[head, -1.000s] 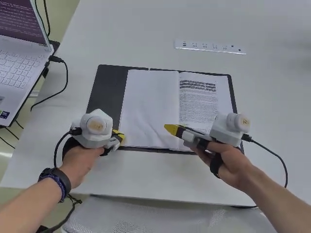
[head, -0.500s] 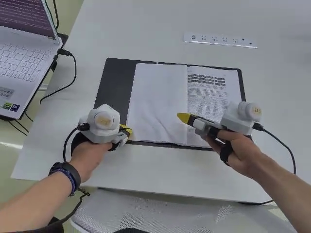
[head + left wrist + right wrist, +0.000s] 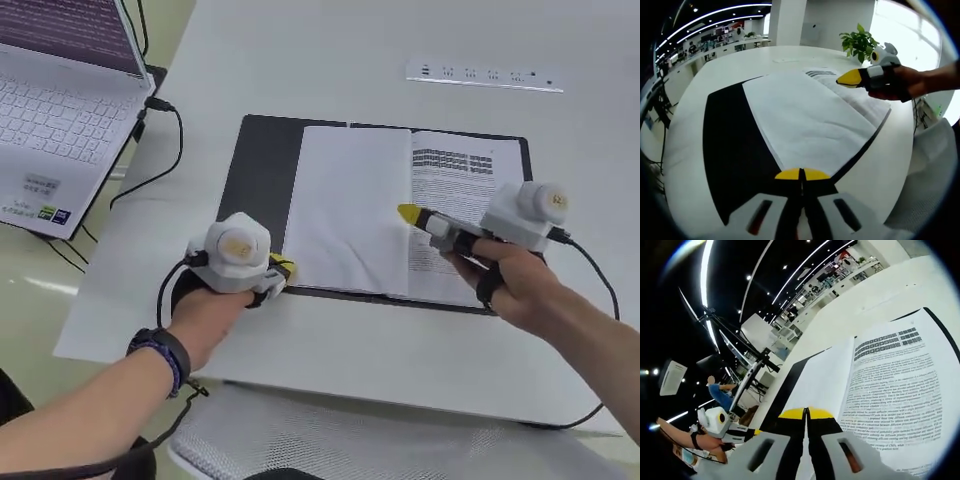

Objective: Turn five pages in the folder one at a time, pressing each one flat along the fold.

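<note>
– On the white surface (image 3: 330,340), where does the folder lie?

– The folder (image 3: 262,180) lies open and flat, toward the person's edge of the surface. Its black cover shows on the left side. A blank white page (image 3: 350,200) lies left of the fold, and a printed page (image 3: 465,190) lies right of it.

– Report the left gripper.

– The left gripper (image 3: 283,268), held in the left hand (image 3: 205,315), sits at the near edge of the folder, just beside the near left corner of the blank white page. In the left gripper view its fingers (image 3: 790,174) are pressed together. The yellow tips meet along a thin line with nothing between them. The tips point over the black cover; contact with it cannot be determined.

– Report the right gripper.

– The right gripper (image 3: 408,213), held in the right hand (image 3: 515,285), lies across the printed page and points left, its tip reaching the fold. In the right gripper view its fingers (image 3: 792,413) are pressed together and pinch nothing. The blank white page lies to their left and the printed page to their right. Whether the tip touches the paper cannot be determined.

– Other items?

– A laptop (image 3: 60,110) stands open at the far left, well apart from the folder, with a black cable (image 3: 165,165) at its side. A white power strip (image 3: 485,75) lies beyond the folder's far edge.
</note>
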The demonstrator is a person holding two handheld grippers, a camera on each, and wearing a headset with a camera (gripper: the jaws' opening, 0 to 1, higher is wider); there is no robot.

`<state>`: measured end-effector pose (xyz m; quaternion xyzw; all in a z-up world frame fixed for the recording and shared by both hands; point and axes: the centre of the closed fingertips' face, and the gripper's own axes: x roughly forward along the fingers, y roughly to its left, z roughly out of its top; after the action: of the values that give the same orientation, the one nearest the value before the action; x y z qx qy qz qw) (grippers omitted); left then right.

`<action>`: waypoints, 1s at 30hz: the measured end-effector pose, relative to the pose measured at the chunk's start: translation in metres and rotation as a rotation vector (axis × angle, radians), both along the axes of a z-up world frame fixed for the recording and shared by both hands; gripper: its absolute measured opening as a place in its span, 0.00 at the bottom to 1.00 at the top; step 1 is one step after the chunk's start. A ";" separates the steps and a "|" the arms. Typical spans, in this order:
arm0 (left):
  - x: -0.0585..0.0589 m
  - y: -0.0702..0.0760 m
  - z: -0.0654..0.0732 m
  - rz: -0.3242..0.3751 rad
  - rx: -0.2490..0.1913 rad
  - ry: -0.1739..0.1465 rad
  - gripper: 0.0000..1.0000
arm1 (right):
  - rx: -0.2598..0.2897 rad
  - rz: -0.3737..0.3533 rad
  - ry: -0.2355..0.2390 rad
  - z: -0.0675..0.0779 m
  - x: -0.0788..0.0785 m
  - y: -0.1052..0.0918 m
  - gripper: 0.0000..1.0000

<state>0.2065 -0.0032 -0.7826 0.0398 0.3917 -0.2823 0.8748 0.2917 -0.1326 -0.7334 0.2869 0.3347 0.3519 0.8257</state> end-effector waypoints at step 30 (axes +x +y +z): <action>0.004 0.004 -0.011 0.006 0.013 0.001 0.00 | -0.012 -0.013 -0.011 -0.024 0.032 -0.006 0.00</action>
<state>0.2108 0.0010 -0.7938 0.0440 0.3939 -0.2773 0.8752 0.3239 -0.1381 -0.7574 0.2825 0.3304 0.3459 0.8315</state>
